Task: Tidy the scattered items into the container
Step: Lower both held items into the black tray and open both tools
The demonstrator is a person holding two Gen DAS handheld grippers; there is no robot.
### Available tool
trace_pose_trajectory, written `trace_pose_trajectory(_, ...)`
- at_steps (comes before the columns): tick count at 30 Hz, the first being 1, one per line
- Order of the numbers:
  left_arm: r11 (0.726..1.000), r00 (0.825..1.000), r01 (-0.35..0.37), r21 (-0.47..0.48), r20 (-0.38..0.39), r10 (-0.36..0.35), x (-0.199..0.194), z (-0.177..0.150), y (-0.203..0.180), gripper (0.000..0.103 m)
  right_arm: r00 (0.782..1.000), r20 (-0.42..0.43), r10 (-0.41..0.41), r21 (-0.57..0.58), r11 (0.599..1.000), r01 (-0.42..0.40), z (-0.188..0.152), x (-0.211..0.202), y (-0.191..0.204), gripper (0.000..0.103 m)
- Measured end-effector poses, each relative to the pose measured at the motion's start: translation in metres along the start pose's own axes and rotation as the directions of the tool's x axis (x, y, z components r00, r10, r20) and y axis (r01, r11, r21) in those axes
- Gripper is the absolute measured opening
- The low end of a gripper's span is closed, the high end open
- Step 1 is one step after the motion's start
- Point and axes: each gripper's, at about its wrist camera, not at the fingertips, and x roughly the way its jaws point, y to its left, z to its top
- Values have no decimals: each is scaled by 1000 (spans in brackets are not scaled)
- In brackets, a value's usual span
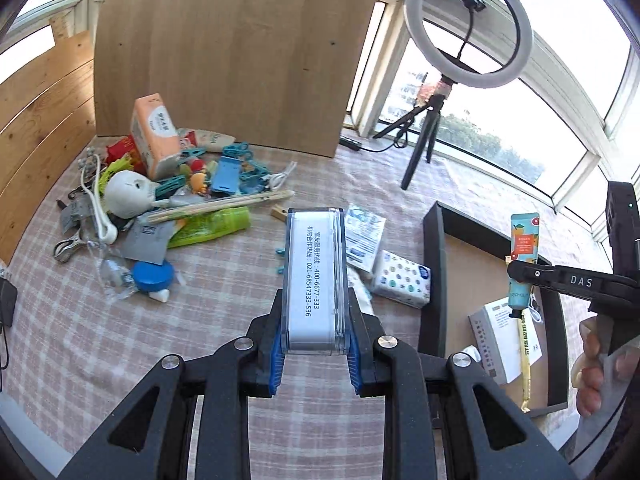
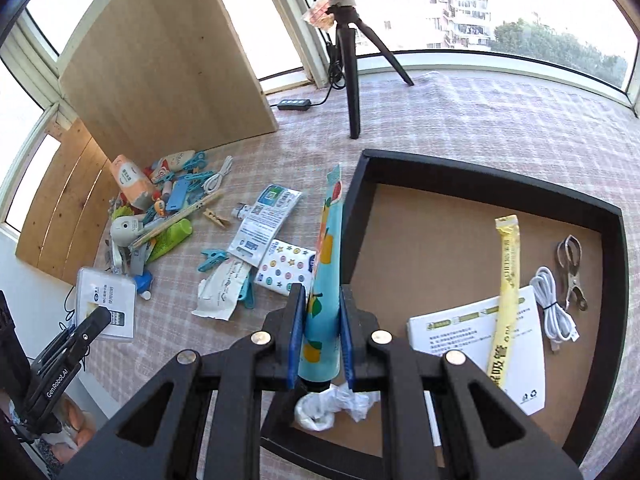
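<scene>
1. The right claw (image 2: 320,332) is clamped on a blue fruit-print tube (image 2: 326,280), cap end toward the camera, crimped end pointing away. It hangs over the near left corner of the black tray (image 2: 622,248), so the drop should go further in, toward the bare brown floor between the tray wall and the white leaflet (image 2: 476,340).
2. Lowering the tube until it lies nearly flat before the pads part would keep it from bouncing onto the yellow straw packet (image 2: 506,280) or out over the low wall.
3. The left claw (image 1: 316,336) grips a clear card case (image 1: 314,276) with printed numbers, held above the checked surface (image 1: 224,320), well short of the tray. It should wait until the right claw clears, then cross over the tissue pack (image 1: 402,283).
4. The main heap (image 1: 160,192) by the wooden board is tangled; single items there are hard to separate by eye.
5. A crumpled white thing (image 2: 332,404) lies under the right claw, partly hidden, possibly a tissue.
6. The tray's near wall is cut off by both claws' frames, so how much room lies there is unclear.
</scene>
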Motion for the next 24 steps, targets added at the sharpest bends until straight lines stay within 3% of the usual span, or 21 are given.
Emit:
trace_pose_trajectory(7, 977, 989, 142, 161, -67, -132, 26, -14, -122, 23, 995, 23, -93, 108, 990, 91, -5, -24, -91, 16)
trace_pose_trajectory(14, 947, 976, 200, 253, -134, -170, 49, -23, -196, 24, 988, 29, -148, 155, 978, 142, -11, -38, -146, 18)
trace_pose_trajectory(15, 945, 978, 191, 266, -133, -160, 49, -25, -204, 30, 986, 32, -164, 157, 975, 157, -11, -40, -150, 24)
trace_pose_trajectory(16, 948, 983, 166, 272, -116, -139, 48, -25, -208, 50, 982, 30, -185, 154, 972, 179, -9, -42, -152, 43)
trace_pose_trajectory(18, 949, 988, 151, 276, -75, -135, 42, -24, -208, 68, 979, 63, -192, 160, 971, 180, -5, -48, -154, 54)
trace_pose_trajectory(24, 977, 997, 69, 203, -57, -58, 48, -13, -165, 65, 988, 81, -132, 92, 988, 124, 14, -42, -123, 54)
